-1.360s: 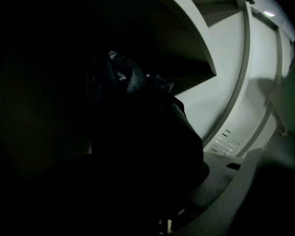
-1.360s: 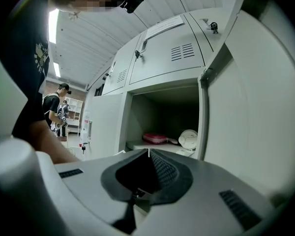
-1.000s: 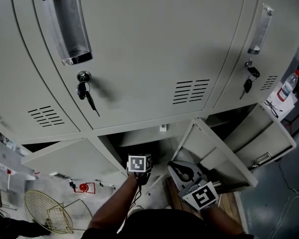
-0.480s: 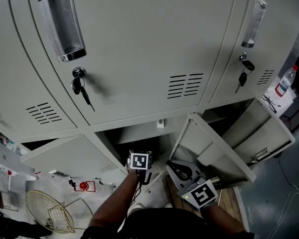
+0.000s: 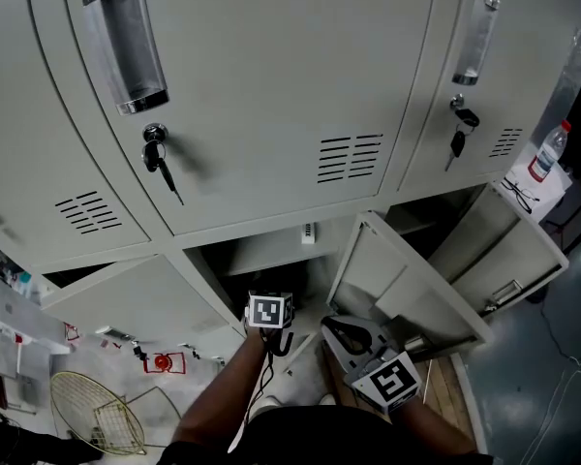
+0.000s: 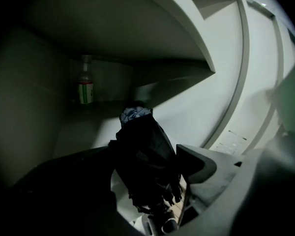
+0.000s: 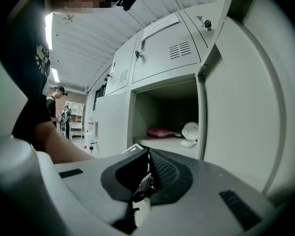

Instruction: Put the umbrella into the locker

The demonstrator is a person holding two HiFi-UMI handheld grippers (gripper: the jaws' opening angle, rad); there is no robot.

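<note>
Jaws of the left hand-held gripper [image 6: 143,147] were seen spread wide, just opened. Between them, unclamped, the folded black umbrella [image 6: 145,163] was laid on the locker [image 6: 83,132] floor, long axis pointed inward. The right hand-held gripper [image 7: 147,173] was held shut, empty, outside. The umbrella's near end was cut off. A bottle [image 6: 85,85] was glimpsed behind.

In the head view the locker's [image 5: 271,256] dark mouth at 6 o'clock swallows the left gripper's [image 6: 146,178] front and hides the umbrella [image 6: 142,154]. In the left gripper view the jaws have just been opening with the umbrella between them. The left jaw, at 8 o'clock, is lost in shadow, so I cannot tell contact. The umbrella's handle runs off at 6 o'clock. The bottle's [image 6: 85,86] label at 10 o'clock is too small to read.
</note>
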